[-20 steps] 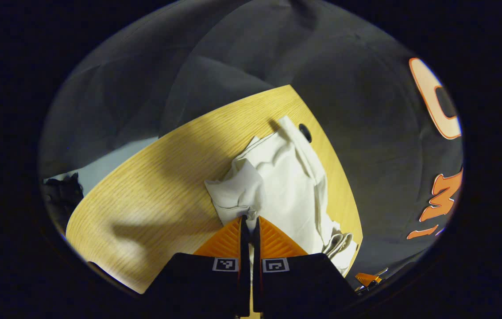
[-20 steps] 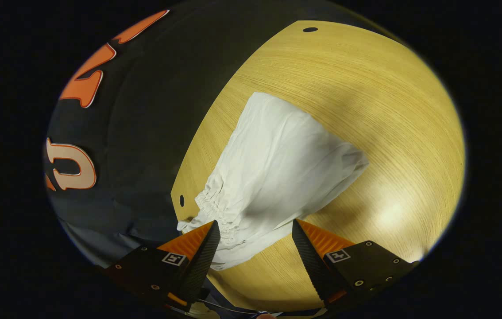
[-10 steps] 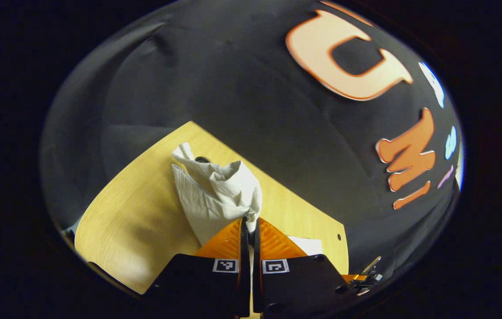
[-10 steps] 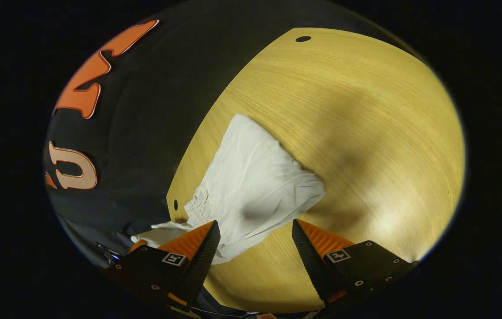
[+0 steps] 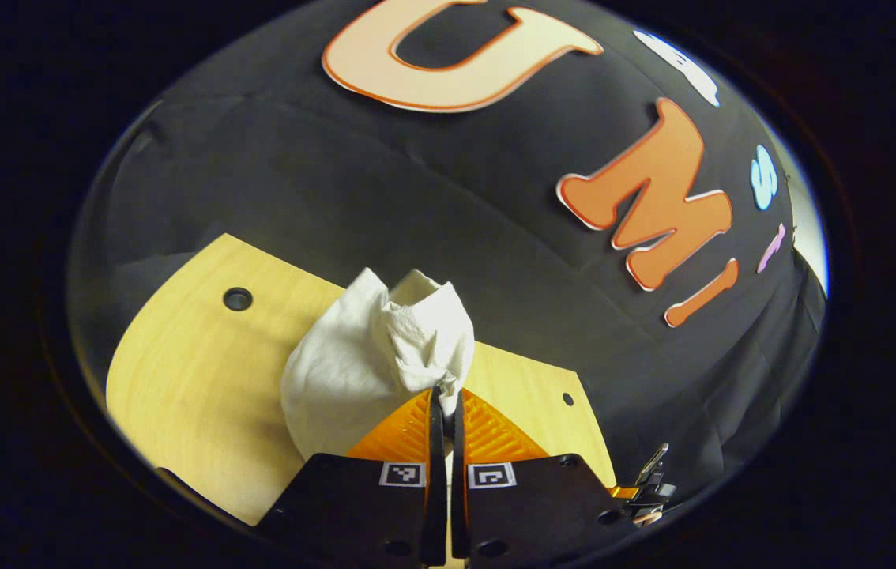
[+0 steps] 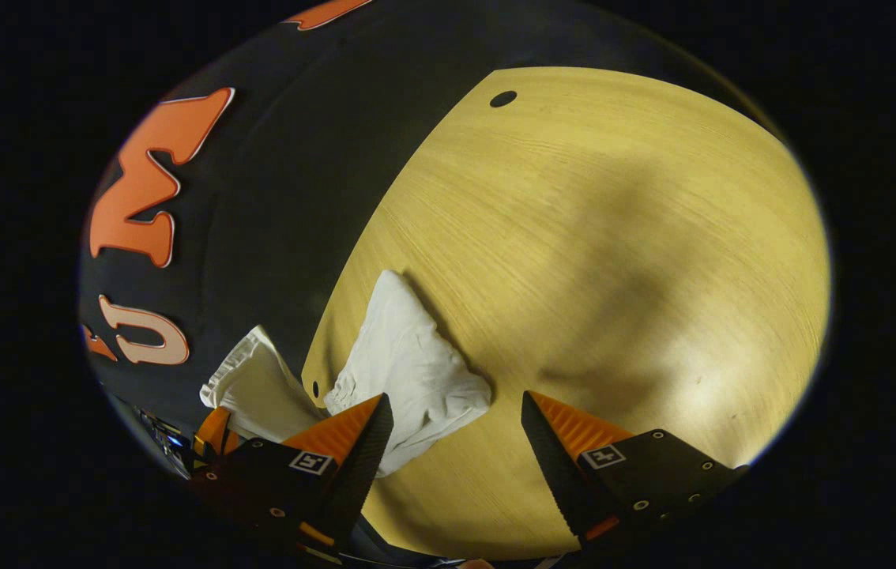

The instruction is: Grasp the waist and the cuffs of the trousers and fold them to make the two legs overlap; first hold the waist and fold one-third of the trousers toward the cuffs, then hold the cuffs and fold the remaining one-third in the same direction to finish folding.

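Left gripper view: the worktop (image 5: 179, 371) occupies the lower left, a pale wood-grain surface with a round hole (image 5: 237, 299) near its far corner and a smaller hole (image 5: 568, 399) near its right edge. The trousers (image 5: 373, 359), white and bunched into a crumpled mound, sit at the centre, rising from the worktop up to the fingertips. The left hand-held gripper (image 5: 442, 403) is clenched on a fold of the trousers: both fingers press together with the cloth pinched between the tips. At the lower right, past the worktop edge, a small part of the other hand-held gripper is visible. The booth's black cloth wall (image 5: 416, 197) forms the background.

Right gripper view: at the lower left, the left hand-held gripper (image 6: 215, 431) is partly visible, with a gathered end of the trousers rising from it beyond the worktop edge. The trousers (image 6: 408, 375) continue over the edge, next to a small hole (image 6: 314, 388), and lie as a wrinkled heap on the near left part of the worktop (image 6: 614, 276). The right hand-held gripper (image 6: 456, 411) is released, its fingers spread wide apart above the worktop; its left finger overlaps the heap in the picture, and contact cannot be determined. A further hole (image 6: 502, 99) marks the far corner. The right part of the worktop carries soft shadows.
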Demonstrator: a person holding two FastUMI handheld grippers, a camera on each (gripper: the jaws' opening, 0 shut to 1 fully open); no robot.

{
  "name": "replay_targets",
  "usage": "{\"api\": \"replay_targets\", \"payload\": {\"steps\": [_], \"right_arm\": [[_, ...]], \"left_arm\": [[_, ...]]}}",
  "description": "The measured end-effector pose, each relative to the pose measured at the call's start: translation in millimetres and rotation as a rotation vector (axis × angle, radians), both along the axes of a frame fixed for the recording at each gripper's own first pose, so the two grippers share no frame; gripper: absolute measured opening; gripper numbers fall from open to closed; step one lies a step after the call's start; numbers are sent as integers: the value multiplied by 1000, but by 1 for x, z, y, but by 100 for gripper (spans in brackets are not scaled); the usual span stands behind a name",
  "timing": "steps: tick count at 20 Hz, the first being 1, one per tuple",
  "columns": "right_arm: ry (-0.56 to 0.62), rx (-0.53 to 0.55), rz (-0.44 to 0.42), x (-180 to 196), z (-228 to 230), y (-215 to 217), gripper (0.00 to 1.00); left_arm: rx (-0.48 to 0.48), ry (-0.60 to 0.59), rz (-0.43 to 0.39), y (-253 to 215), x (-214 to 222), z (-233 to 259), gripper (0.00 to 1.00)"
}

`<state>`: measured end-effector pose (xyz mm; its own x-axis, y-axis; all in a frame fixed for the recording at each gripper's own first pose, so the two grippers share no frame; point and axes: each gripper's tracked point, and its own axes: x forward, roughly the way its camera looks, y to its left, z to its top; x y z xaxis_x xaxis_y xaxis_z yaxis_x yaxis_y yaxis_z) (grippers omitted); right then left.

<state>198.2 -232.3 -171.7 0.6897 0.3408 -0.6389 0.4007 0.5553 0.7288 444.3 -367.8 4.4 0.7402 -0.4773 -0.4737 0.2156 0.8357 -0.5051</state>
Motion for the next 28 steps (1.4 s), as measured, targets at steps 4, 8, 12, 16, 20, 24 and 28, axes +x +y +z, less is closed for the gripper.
{"api": "replay_targets", "payload": {"steps": [4,8,12,16,20,24,28], "right_arm": [[-4,21,-14,-8,-3,-32,98],[10,43,-29,-17,-9,-61,98],[22,59,-46,-25,-15,-86,98],[30,53,-53,-28,-24,-96,98],[34,-38,-39,-39,-28,-110,98],[0,-102,-26,-42,-11,-119,98],[-78,-247,13,-43,22,-126,98]], "left_arm": [[28,17,-66,-57,-13,-9,6],[63,46,-122,-111,-28,-27,6],[98,100,-192,-161,-48,-57,5],[179,160,-258,-198,-62,-100,6],[250,230,-315,-217,-75,-140,11],[237,275,-374,-237,-101,-154,62],[313,184,-384,-227,-118,-134,100]]}}
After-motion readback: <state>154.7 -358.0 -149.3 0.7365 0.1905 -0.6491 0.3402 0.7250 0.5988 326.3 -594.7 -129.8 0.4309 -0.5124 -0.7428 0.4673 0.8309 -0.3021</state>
